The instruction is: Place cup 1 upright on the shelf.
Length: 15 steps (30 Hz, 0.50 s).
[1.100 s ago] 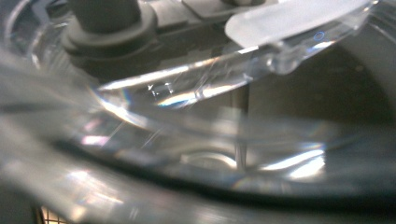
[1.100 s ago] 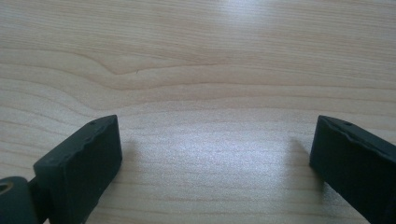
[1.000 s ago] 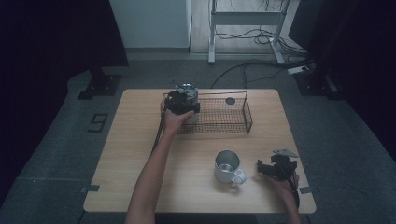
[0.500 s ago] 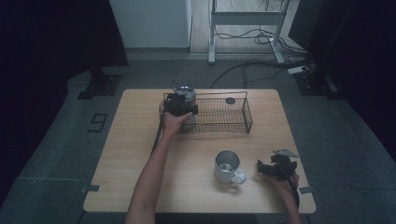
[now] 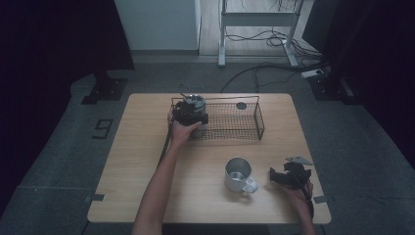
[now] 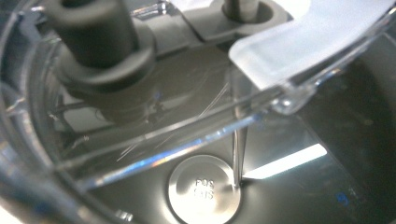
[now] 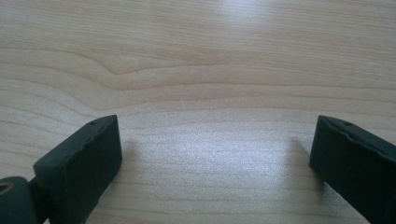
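At the left end of a black wire basket point(image 5: 259, 121), my left gripper point(image 5: 191, 113) is held against a steel cup point(image 5: 194, 102). The left gripper view looks from very close into that steel cup point(image 6: 299, 154), past a clear plastic lid point(image 6: 154, 140) with grey knobs. Its jaws are hidden, so its grip is unclear. A second steel mug point(image 5: 238, 172) with a handle stands on the wooden table point(image 5: 147, 147) near the front. Just right of this mug, my right gripper point(image 5: 273, 177) rests low over the table. The right gripper point(image 7: 212, 140) is open, with bare wood between its jaws.
A small black disc point(image 5: 241, 105) lies in the basket's far part. The table's front edge is close behind the right hand. Cables and a desk frame point(image 5: 259, 19) are on the floor beyond the table.
The left gripper and the cup at the basket's left end have shifted slightly toward the near side. The right gripper has not moved.
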Tool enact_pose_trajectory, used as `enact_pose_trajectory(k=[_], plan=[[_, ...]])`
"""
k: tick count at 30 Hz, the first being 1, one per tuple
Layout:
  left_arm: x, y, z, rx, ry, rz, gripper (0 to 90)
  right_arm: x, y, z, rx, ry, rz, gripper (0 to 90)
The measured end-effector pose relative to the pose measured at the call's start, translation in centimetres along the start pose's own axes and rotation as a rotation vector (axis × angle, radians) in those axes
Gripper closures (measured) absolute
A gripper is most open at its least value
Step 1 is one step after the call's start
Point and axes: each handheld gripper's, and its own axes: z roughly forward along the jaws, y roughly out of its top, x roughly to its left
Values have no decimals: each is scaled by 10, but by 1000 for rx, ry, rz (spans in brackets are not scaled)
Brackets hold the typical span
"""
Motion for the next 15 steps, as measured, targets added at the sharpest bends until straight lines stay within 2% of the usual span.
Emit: enact_pose_trajectory(k=[9,15], plan=[[0,-2,-2,-1,3,0,35,0,0,0,0,0,0,20],[-3,-2,-3,-8,26,10,30,0,0,0,0,0,1,20]])
